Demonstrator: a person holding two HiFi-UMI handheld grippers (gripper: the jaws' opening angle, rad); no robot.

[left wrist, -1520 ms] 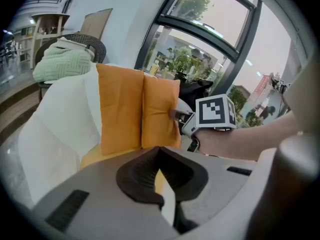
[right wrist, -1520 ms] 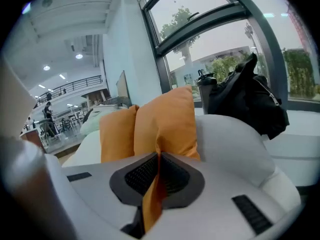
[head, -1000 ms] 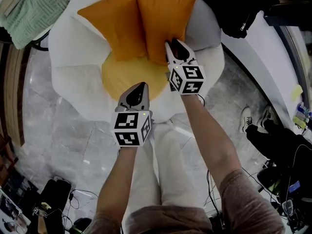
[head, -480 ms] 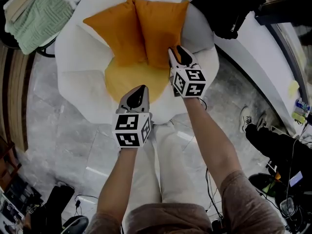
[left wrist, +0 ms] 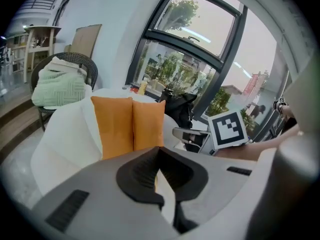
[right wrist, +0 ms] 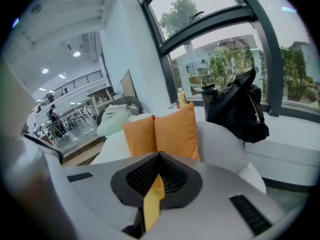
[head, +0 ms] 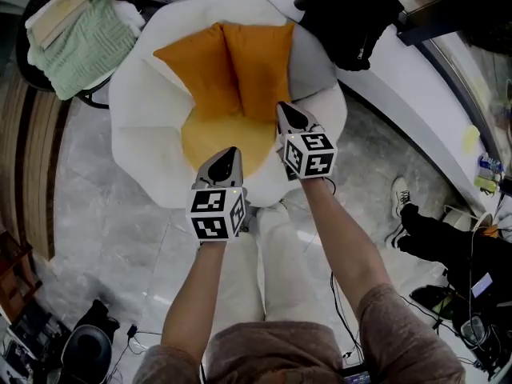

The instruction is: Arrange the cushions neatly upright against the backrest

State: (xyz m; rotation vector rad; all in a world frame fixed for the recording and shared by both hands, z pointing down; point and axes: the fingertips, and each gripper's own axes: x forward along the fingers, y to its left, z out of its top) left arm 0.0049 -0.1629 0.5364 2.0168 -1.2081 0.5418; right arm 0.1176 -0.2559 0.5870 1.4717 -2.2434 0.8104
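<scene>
Two orange cushions stand upright side by side against the backrest of the white armchair, the left cushion touching the right cushion. A yellow seat pad lies in front of them. My right gripper hovers just in front of the right cushion's lower edge; its jaws have just been closing and are shut on nothing. My left gripper hangs over the seat's front edge, shut and empty.
A green blanket lies on a wicker chair at the upper left. A black backpack sits on the white ledge to the armchair's right. Shoes, dark bags and cables lie on the marble floor.
Both grippers have lifted and drawn back from the armchair. The right gripper's tip has come off the right cushion's lower edge. The cushions stay upright.
</scene>
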